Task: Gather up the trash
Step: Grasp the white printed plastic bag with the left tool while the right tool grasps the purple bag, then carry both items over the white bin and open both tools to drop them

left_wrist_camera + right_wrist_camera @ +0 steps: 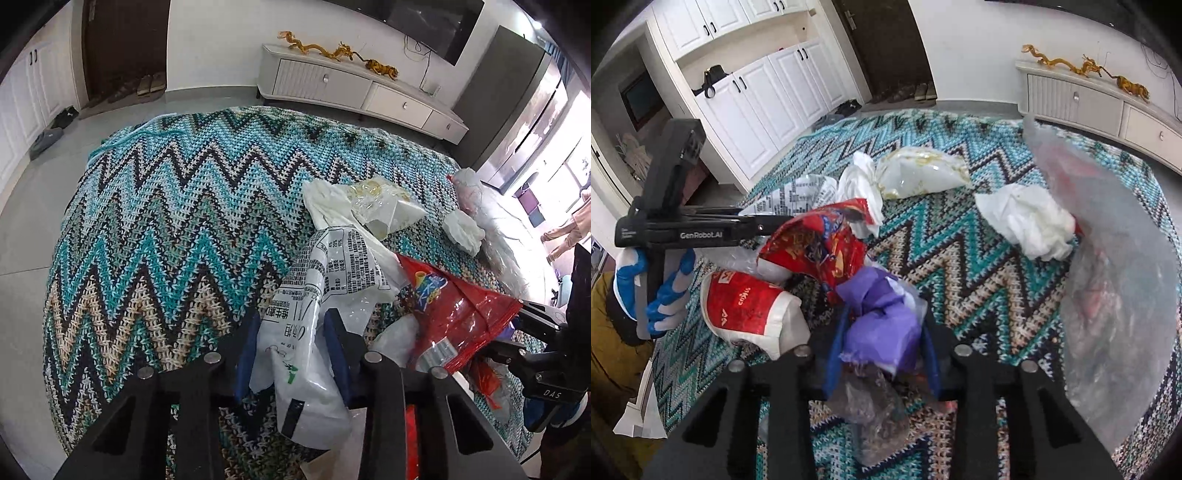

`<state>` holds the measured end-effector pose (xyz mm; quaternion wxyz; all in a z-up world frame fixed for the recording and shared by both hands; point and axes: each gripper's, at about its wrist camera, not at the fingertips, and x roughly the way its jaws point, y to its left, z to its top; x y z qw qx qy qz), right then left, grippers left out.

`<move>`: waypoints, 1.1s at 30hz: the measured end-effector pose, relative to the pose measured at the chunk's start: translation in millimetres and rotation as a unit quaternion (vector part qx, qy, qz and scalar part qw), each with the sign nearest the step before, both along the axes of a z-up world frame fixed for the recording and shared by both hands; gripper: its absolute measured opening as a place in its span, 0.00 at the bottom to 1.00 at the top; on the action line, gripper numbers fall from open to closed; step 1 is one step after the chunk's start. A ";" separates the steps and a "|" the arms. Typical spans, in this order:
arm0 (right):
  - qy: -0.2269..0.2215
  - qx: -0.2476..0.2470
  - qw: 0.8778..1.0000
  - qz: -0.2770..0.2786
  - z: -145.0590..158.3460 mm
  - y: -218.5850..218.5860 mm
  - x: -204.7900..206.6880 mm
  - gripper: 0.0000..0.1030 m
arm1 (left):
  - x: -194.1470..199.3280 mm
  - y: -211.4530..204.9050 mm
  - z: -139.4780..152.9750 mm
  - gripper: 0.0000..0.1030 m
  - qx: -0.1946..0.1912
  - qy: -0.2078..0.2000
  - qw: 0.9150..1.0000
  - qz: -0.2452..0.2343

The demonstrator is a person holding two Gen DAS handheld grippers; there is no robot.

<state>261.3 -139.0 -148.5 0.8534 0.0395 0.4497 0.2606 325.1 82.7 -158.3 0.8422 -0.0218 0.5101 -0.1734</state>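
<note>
Gripping purple wrapper, right gripper; visible only from right wrist.

television cut off by top edge, clear plastic bag blurred, its contents unclear

Room: grey tiled floor, white walls, dark door, white cupboards, low white TV cabinet bearing golden figurines, wall-mounted television, bright window at right.
</note>
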 end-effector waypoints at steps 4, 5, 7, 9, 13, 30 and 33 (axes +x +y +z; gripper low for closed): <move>-0.012 0.001 1.000 -0.004 8.0 -6.6 -9.3 0.26 | -0.1 -2.2 6.1 0.21 -0.005 0.001 1.000 0.005; -0.014 0.000 1.000 -0.003 9.9 -7.5 -11.9 0.25 | -0.7 -2.0 7.2 0.20 -0.005 0.001 1.000 0.006; -0.019 -0.005 1.000 -0.003 14.1 -7.8 -17.2 0.25 | -2.3 2.1 11.7 0.19 -0.007 -0.001 1.000 0.014; -0.027 -0.005 1.000 -0.006 20.4 -9.9 -22.2 0.25 | -6.7 7.5 18.1 0.19 -0.017 -0.007 0.999 0.027; -0.046 0.008 0.999 -0.018 33.2 -21.7 -35.9 0.24 | -17.6 18.9 37.4 0.19 -0.025 -0.031 0.998 0.048; -0.133 0.041 0.980 -0.142 88.6 -146.3 -145.0 0.24 | -99.0 -102.5 124.2 0.19 -0.032 -0.108 0.991 -0.075; -0.137 0.036 0.972 -0.189 86.1 -188.9 -170.8 0.24 | -108.1 -158.6 122.7 0.19 -0.028 -0.104 0.986 -0.124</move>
